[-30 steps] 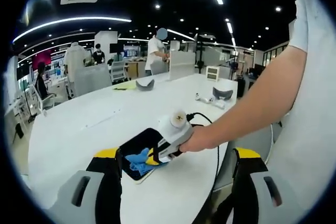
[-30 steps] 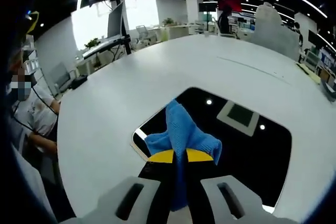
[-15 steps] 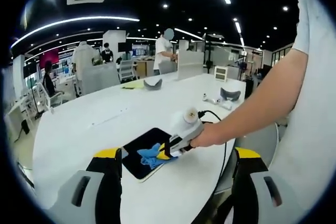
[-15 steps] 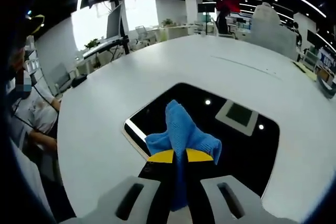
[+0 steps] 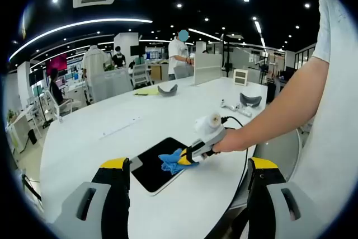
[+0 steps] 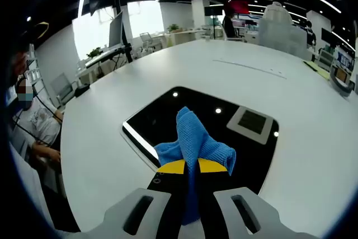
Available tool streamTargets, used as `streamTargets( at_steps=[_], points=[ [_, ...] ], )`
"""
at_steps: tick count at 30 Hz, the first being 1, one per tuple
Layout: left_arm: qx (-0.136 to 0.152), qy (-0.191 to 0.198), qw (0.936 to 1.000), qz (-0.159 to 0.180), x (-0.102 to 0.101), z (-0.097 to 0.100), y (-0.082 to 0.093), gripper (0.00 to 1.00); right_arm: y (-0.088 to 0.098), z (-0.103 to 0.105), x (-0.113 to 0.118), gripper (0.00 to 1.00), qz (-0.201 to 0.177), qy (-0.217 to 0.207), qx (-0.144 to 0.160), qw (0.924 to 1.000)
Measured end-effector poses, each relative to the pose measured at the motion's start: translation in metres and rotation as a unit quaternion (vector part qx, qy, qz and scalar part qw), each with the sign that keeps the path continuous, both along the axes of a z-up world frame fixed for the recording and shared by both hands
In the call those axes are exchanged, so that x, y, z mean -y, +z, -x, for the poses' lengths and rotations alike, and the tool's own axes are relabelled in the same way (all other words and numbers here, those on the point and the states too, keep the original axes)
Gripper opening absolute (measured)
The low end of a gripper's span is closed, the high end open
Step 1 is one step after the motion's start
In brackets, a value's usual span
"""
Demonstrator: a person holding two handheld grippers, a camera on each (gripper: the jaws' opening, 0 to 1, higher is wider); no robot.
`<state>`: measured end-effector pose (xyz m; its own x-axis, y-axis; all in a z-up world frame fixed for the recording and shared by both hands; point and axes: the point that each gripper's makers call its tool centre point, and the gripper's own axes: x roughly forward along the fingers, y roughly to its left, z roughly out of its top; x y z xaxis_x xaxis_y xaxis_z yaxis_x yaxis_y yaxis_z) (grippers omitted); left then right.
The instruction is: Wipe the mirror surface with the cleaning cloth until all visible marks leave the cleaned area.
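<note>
Open-plan office, big white table (image 5: 100, 138) with a dark mirror (image 5: 154, 163) lying flat on it.

From the left gripper view, the mirror sits at about 6 o'clock on the table near its front edge, and the right gripper (image 5: 187, 158), held in a person's hand (image 5: 224, 145), comes in from 3 o'clock with a blue cloth (image 5: 170, 162) pressed on the mirror's right edge. The left gripper (image 5: 187, 205) hangs wide open, holding nothing. In the right gripper view, the right gripper (image 6: 189, 180) is clamped tight on the cloth (image 6: 193, 138), which rests on the mirror (image 6: 168, 116) reflecting ceiling lights.
</note>
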<state>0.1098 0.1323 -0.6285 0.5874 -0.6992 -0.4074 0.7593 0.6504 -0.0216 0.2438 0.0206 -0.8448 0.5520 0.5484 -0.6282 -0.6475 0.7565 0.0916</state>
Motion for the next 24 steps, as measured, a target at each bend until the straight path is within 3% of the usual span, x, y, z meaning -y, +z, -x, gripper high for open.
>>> streamTargets(
  at_steps=[24],
  points=[
    [0.007, 0.002, 0.9999, -0.009, 0.006, 0.004, 0.006, 0.87, 0.000, 0.002, 0.053, 0.01, -0.015, -0.070, 0.000, 0.9975]
  ],
)
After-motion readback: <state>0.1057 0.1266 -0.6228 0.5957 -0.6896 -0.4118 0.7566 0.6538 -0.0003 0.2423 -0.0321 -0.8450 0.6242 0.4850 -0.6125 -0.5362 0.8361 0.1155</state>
